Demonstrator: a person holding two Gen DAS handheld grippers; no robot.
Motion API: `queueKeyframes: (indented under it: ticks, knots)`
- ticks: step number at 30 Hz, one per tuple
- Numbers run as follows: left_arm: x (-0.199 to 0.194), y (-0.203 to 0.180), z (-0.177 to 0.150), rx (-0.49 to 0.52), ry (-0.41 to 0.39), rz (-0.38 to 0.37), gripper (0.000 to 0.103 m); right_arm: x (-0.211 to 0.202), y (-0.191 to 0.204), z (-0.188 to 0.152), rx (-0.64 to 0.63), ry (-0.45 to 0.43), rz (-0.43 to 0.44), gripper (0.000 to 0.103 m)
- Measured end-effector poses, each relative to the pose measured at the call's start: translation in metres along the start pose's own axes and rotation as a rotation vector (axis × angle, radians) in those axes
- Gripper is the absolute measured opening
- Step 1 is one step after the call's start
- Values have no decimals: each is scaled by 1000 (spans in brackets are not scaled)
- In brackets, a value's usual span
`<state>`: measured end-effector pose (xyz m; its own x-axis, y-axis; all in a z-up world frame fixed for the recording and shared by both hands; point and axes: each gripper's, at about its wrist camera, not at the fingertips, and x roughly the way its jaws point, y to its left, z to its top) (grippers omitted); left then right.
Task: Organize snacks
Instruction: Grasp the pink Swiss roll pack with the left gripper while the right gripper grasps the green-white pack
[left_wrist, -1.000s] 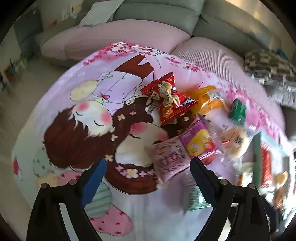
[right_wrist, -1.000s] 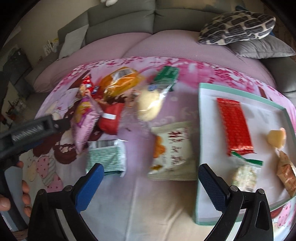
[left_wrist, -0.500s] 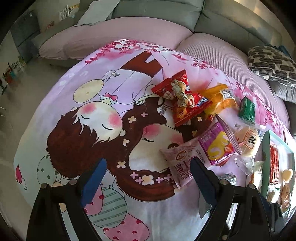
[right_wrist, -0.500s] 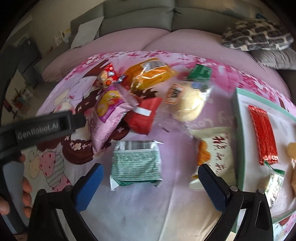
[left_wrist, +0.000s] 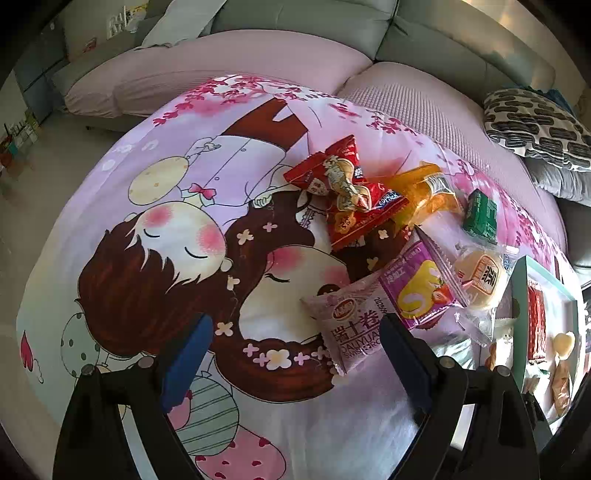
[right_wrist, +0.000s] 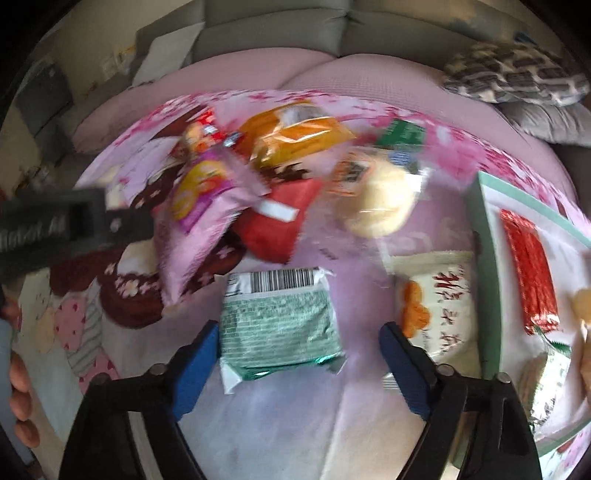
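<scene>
A green striped snack packet (right_wrist: 277, 325) lies flat on the cartoon-print cloth between the fingers of my right gripper (right_wrist: 299, 328). The jaws are closing; the left pad is at the packet's edge and the right pad stands clear of it. My left gripper (left_wrist: 295, 325) hangs open over the cloth with nothing between its fingers. A pink Swiss-roll packet (left_wrist: 373, 317) lies just ahead of its right finger. Behind it lie red peanut packets (left_wrist: 347, 192), an orange packet (left_wrist: 424, 192), a small green box (left_wrist: 480, 216) and a wrapped round bun (left_wrist: 480, 280).
A mint-rimmed tray (right_wrist: 484, 258) at the right holds a long red packet (right_wrist: 528, 266) and other snacks. A white packet with red characters (right_wrist: 439, 306) lies beside its rim. A hand (right_wrist: 18, 369) is at the left edge. A grey sofa and patterned pillow (left_wrist: 535, 122) are behind.
My right gripper has moved left and lower, from over the white packet to around the green striped packet, and its jaws have narrowed. The left gripper has barely moved and stays open.
</scene>
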<state>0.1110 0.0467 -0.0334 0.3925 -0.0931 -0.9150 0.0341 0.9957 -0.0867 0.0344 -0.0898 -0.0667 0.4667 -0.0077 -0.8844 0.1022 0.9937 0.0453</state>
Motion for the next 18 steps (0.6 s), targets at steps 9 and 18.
queueKeyframes:
  ticks: [9, 18]
  knots:
    - [8, -16, 1, 57, 28, -34, 92, -1, -10, 3, 32, -8, 29, 73]
    - [19, -35, 3, 117, 50, -41, 92, 3, -10, 3, 34, 0, 56, 73]
